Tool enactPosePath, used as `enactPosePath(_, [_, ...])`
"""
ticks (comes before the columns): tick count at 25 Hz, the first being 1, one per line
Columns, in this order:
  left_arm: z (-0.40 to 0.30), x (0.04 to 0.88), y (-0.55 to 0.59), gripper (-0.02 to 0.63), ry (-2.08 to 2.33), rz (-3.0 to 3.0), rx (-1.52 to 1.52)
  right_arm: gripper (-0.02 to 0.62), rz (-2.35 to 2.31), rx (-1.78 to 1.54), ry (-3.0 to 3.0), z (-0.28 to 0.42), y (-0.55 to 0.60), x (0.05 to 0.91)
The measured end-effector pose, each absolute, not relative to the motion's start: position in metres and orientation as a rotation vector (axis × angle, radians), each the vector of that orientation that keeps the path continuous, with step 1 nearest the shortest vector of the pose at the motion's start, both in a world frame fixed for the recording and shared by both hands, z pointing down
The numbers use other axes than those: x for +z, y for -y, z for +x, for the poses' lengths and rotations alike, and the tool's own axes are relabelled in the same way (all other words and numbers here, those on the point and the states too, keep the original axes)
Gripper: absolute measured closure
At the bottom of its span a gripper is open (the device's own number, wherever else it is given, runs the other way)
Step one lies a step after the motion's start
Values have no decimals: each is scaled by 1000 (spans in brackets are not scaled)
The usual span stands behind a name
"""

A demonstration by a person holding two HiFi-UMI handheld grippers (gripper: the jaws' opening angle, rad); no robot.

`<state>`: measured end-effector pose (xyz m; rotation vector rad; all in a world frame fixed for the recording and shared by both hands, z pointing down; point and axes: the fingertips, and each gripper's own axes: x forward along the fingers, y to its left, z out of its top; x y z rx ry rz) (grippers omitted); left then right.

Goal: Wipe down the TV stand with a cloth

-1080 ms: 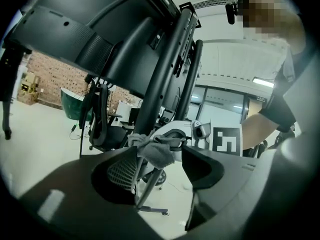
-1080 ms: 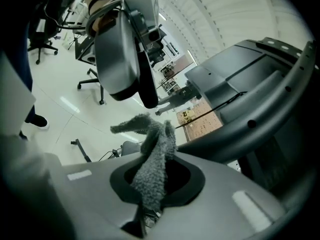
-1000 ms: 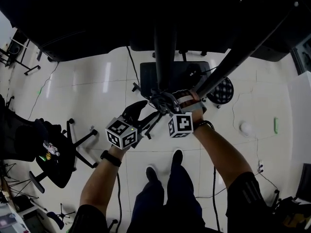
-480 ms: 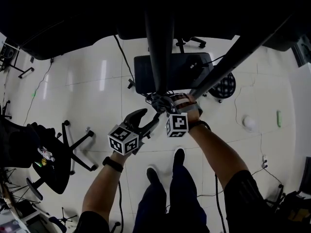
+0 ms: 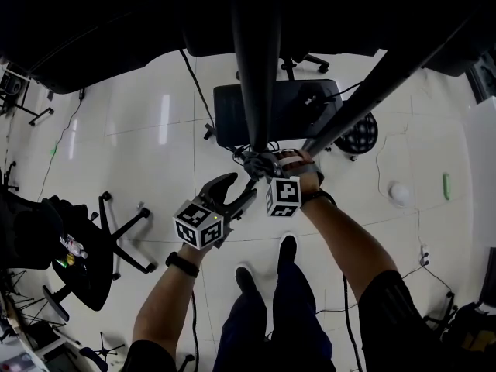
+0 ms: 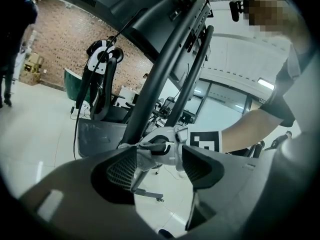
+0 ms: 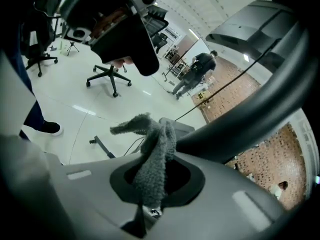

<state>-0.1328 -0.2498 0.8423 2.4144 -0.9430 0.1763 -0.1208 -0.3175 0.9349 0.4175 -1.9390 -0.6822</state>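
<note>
We're wiping: right claw [image 5: 258,163] clamps the grey fuzzy cloth [image 7: 151,156] at the black stand pole [image 5: 256,68]; left claw [image 5: 231,189] apart, empty. Next, slide along it.

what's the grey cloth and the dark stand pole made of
The grey fuzzy cloth: soft textile, likely microfibre or terry, judging by its nubby pile and limp folds. The dark round stand pole: probably painted metal, smooth with a dull sheen.

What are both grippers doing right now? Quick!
Left gripper: open, holding nothing.
Right gripper: closed on the grey cloth.
</note>
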Motion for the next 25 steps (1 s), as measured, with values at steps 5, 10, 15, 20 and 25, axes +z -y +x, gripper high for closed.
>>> enactPosePath(5, [-141, 802, 242, 296, 954, 2455, 147, 569, 498, -562, 2112, -124, 296, 874])
enactPosePath(10, [-133, 740, 231, 296, 951, 2561, 129, 569, 581, -667, 2147, -114, 282, 777])
enactPosePath(15, [-117, 662, 218, 296, 903, 2661, 80, 569, 727, -747, 2171, -103, 274, 667])
enactPosePath(20, [-106, 582, 199, 301, 869, 2724, 7, 569, 893, -778, 2173, -88, 264, 564])
enactPosePath(25, [-95, 500, 185, 301, 842, 2823, -57, 569, 971, -929, 2106, -73, 254, 466])
